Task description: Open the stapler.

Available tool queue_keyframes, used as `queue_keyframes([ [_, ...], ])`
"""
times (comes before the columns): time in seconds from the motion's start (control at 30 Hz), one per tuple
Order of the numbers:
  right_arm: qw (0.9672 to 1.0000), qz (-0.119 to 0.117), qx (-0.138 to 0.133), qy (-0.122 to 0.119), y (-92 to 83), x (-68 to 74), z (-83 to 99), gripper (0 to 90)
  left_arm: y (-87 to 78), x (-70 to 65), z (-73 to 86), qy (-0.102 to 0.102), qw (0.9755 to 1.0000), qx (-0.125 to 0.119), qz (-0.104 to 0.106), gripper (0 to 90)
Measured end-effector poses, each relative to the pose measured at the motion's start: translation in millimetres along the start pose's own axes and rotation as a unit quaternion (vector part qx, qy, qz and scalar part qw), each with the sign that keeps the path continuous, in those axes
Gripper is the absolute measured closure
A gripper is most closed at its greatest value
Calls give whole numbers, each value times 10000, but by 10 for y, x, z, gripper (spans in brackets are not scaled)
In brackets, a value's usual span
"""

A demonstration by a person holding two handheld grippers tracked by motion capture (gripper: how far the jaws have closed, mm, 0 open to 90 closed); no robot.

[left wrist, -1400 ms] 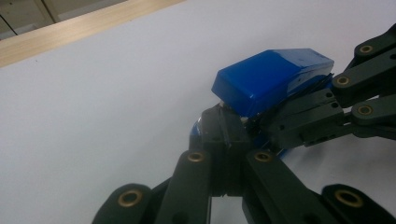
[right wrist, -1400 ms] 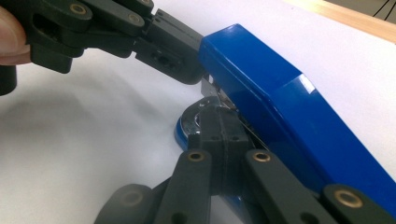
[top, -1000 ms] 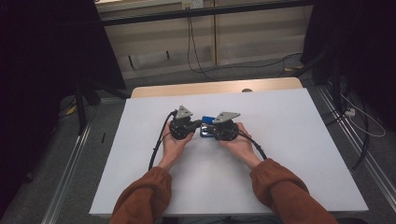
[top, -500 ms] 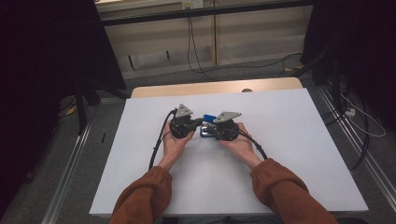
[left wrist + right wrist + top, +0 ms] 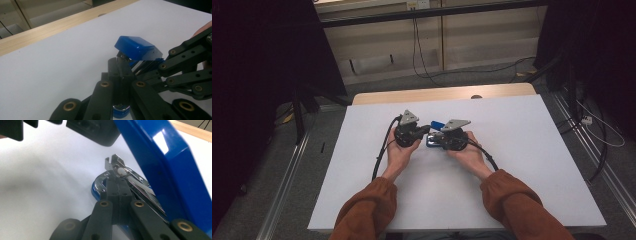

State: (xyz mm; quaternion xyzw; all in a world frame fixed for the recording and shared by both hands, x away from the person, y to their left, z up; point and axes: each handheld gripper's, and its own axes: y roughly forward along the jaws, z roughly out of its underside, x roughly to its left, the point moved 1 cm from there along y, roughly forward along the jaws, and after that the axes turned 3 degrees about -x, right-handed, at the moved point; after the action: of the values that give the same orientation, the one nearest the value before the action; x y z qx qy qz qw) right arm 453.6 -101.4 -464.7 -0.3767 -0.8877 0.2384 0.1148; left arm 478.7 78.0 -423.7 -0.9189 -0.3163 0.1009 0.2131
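A blue stapler (image 5: 435, 124) lies at mid-table with its glossy blue lid (image 5: 137, 48) swung up and open. Its metal staple channel (image 5: 136, 183) and blue base (image 5: 94, 189) lie bare below the lid (image 5: 162, 162). My left gripper (image 5: 428, 131) comes in from the left; its jaws are shut, with the tips (image 5: 121, 66) just under the raised lid near the hinge. My right gripper (image 5: 438, 139) comes in from the right, also shut, its tips (image 5: 117, 180) against the end of the metal channel. Whether either pair pinches a thin part I cannot tell.
The white table top (image 5: 532, 150) spreads wide on all sides of the stapler, with a wooden strip (image 5: 447, 93) along its far edge. Black cables (image 5: 379, 155) trail from the grippers back along the person's forearms. Dark curtains and floor cables surround the table.
The blue lid now stands a little higher between the two grippers than a second ago. Both hands have stayed almost where they were.
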Motion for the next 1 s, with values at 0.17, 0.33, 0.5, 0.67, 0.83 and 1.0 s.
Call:
queue_keyframes([
  [0.17,10000,15,2,3,-1,3,0,900,6,-26,-40,19,10000,-22,-46,900],
  [0.33,10000,25,1,11,-5,1,2,900,17,-18,-58,6,10000,-26,-37,900],
  [0.5,9999,28,-38,94,3,7,7,900,22,-13,-58,-40,10000,-47,-34,900],
  [0.67,10000,23,-60,68,5,20,7,900,25,-9,-55,-54,10000,-68,-24,900],
  [0.83,9999,66,-116,74,-34,47,-15,900,27,-5,-50,-61,10000,-69,-17,900],
  [1.0,9993,169,-313,138,-104,37,-56,900,29,-4,-49,-61,9999,-80,-21,900],
])
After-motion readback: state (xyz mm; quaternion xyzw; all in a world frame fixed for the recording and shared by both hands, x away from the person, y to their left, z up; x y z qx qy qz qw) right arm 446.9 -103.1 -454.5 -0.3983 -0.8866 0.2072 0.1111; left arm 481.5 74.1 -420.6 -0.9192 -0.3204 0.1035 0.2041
